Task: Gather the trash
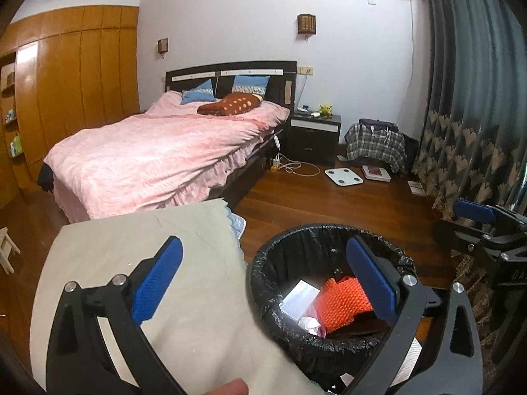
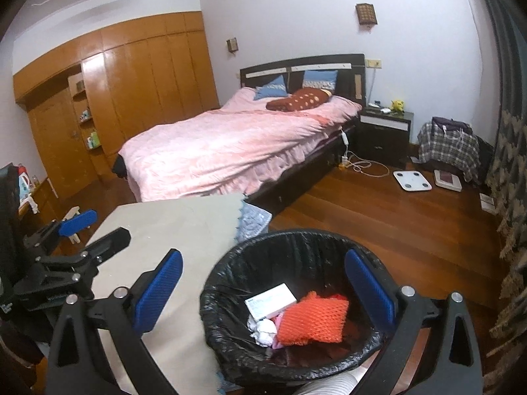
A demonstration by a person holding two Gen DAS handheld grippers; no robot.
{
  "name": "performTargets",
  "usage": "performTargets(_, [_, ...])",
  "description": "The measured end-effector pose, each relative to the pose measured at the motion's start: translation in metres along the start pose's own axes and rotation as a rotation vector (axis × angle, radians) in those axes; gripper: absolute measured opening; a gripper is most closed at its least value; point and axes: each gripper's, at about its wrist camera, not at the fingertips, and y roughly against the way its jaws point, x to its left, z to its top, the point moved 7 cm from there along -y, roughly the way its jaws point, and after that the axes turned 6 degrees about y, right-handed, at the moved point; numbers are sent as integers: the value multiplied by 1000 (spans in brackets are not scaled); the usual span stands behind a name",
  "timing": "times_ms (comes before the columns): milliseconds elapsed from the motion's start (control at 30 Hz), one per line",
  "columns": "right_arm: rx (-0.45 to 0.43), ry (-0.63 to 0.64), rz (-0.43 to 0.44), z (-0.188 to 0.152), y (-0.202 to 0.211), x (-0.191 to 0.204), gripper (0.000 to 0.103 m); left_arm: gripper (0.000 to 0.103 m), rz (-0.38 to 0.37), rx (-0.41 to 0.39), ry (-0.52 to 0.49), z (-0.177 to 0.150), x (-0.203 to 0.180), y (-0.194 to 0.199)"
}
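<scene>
- Both my jaws stand wide apart and grip nothing: the left gripper (image 1: pixel 263 279) hangs over the edge where the bench (image 1: pixel 131 247) meets the trash bin (image 1: pixel 263 263), and the right gripper (image 2: pixel 263 289) hovers above the bin's mouth.
- The trash I can see already lies inside the black-lined bin: an orange foam net (image 2: pixel 313 319), a white carton (image 2: pixel 270 301) and some crumpled tissue (image 2: pixel 263 329), heaped near the middle of the bag.
- The bench's grey cloth (image 2: pixel 184 230) looks bare from here, so I judge the collecting is near its end; I could waste a reach by closing on cloth instead of rubbish, and drag the cloth toward the bin.
- My right finger (image 1: pixel 369 283) on the left side sits low by the liner's rim (image 1: pixel 329 230). If I swing sideways it may snag the thin plastic and pull the liner off the bin, or tip the bin on the wood floor (image 2: pixel 395 214).
- The two grippers sit close together; each shows at the edge of the other's view. A careless crossing move could knock them together.
- The foam net is light and springy; I judge a brush from a finger could flick it back out.
</scene>
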Motion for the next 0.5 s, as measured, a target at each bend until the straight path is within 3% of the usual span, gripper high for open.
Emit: performTargets(500, [-29, 37, 15, 7, 16, 23, 97, 97, 10, -50, 20, 7, 2, 35])
